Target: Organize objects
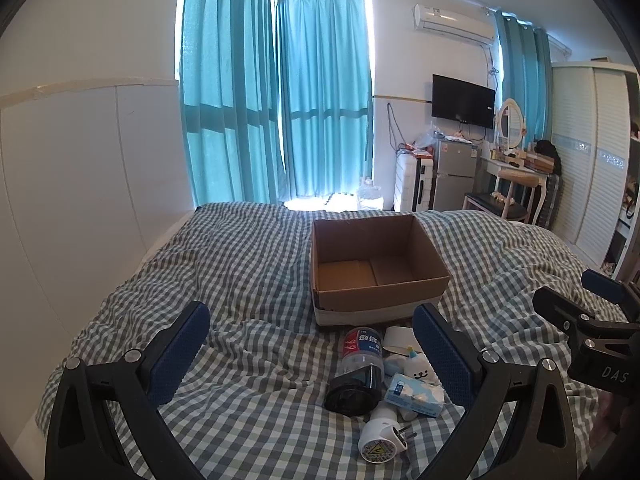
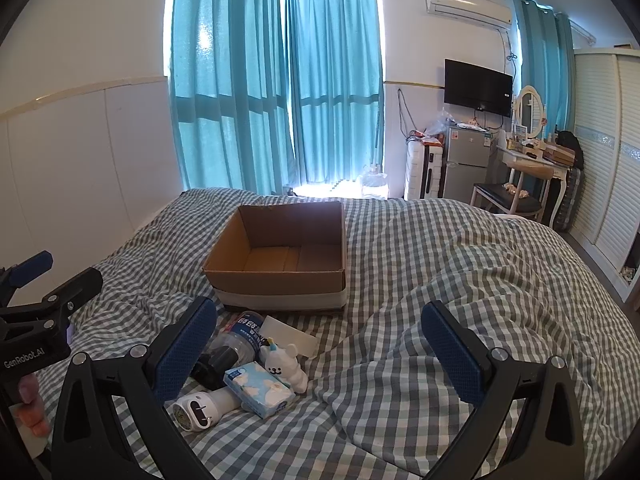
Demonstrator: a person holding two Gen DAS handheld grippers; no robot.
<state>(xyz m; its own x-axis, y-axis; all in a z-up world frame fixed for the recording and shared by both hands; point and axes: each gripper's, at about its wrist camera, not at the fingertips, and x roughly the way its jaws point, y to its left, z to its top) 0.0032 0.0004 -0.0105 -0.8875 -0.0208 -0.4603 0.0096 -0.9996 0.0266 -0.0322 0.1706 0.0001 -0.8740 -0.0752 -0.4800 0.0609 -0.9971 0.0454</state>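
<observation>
An open, empty cardboard box (image 1: 376, 268) (image 2: 280, 256) sits on the checkered bed. In front of it lies a small pile: a plastic bottle (image 1: 358, 368) (image 2: 236, 344) on its side, a white bear toy (image 1: 416, 372) (image 2: 286, 364), a blue tissue pack (image 1: 414, 396) (image 2: 260, 388), a white plug device (image 1: 380, 436) (image 2: 204, 408) and a white paper cup (image 1: 398, 338) (image 2: 290, 334). My left gripper (image 1: 316, 352) is open and empty above the bedding, the pile near its right finger. My right gripper (image 2: 324, 350) is open and empty, the pile by its left finger.
The checkered duvet (image 2: 440, 280) is rumpled, with a raised fold at the right. A white wall (image 1: 80, 180) runs along the bed's left side. Beyond the bed stand teal curtains (image 1: 280, 100), a fridge (image 1: 456, 172), a chair (image 2: 508, 196) and a wardrobe (image 2: 608, 160).
</observation>
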